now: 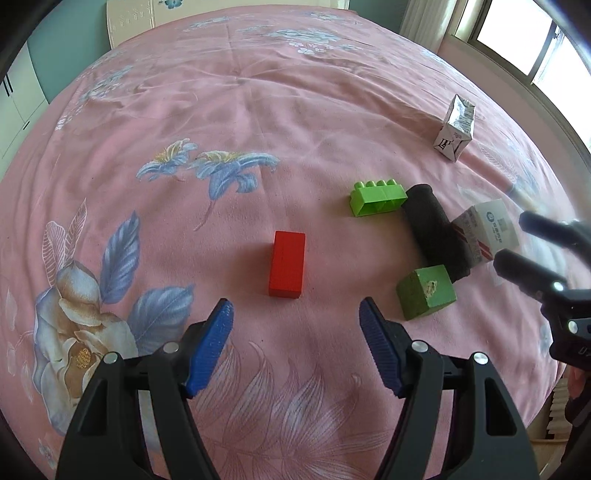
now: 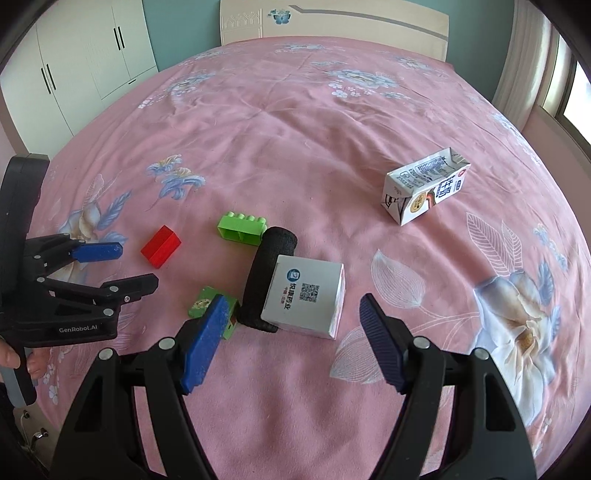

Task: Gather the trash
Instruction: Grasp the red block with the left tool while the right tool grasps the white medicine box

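Note:
On the pink flowered bedspread lie a white medicine box (image 2: 304,297) (image 1: 487,229) and, farther off to the right, a crumpled milk carton (image 2: 426,190) (image 1: 455,127). My right gripper (image 2: 291,306) is open and hovers just short of the white box, with nothing between its fingers. My left gripper (image 1: 295,308) is open just short of a red block (image 1: 287,264) (image 2: 160,245), and it also shows at the left of the right wrist view (image 2: 138,267). The right gripper (image 1: 513,240) enters the left wrist view from the right edge.
A black foam roll (image 2: 267,280) (image 1: 432,232) lies against the white box. A green studded brick (image 2: 242,229) (image 1: 376,197) and a worn green block (image 1: 426,291) (image 2: 207,304) sit close by. Headboard (image 2: 332,26), wardrobe (image 2: 85,55) and window (image 1: 524,37) border the bed.

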The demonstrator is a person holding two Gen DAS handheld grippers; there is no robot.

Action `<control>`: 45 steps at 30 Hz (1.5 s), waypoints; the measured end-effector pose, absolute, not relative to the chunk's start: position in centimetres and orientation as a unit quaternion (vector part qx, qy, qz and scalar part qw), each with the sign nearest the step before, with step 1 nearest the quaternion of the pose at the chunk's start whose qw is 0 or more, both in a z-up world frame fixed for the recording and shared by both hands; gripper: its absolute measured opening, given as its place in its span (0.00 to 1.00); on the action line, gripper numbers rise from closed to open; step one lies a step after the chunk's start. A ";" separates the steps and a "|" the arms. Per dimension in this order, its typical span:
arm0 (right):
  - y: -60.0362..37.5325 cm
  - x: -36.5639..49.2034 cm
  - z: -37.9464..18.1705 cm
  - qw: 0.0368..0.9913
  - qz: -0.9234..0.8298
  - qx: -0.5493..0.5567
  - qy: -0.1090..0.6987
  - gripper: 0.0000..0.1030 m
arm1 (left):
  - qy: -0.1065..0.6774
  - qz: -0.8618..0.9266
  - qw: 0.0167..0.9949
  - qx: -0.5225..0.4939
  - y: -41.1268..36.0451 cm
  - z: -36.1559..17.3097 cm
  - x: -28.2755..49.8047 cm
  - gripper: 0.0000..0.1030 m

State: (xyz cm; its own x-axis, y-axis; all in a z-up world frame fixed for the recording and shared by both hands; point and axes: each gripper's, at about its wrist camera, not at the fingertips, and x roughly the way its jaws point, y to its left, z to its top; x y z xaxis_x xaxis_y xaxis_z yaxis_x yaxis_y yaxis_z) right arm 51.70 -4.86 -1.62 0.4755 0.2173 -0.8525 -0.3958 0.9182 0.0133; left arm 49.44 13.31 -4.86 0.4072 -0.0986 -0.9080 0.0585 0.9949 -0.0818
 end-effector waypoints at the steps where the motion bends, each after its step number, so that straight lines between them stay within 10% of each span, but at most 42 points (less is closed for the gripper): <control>1: -4.8 52.2 -2.0 0.854 0.174 -0.096 0.480 0.71 | 0.543 -0.047 0.838 -0.021 13.4 -5.2 49.9 0.71; 8: -5.4 54.6 -3.6 0.855 0.152 -0.092 0.488 0.71 | 0.547 -0.039 0.836 -0.016 13.3 -7.0 52.4 0.71; 16: -5.1 56.6 -6.4 0.835 0.149 -0.094 0.522 0.43 | 0.543 -0.029 0.839 -0.009 12.8 -7.6 53.7 0.65; 23: -5.6 56.5 -6.8 0.834 0.154 -0.088 0.522 0.43 | 0.545 -0.052 0.836 -0.019 12.2 -7.6 54.1 0.21; 45: -11.1 46.0 1.6 0.846 0.183 -0.160 0.474 0.43 | 0.520 -0.075 0.847 0.085 6.8 1.5 41.7 0.21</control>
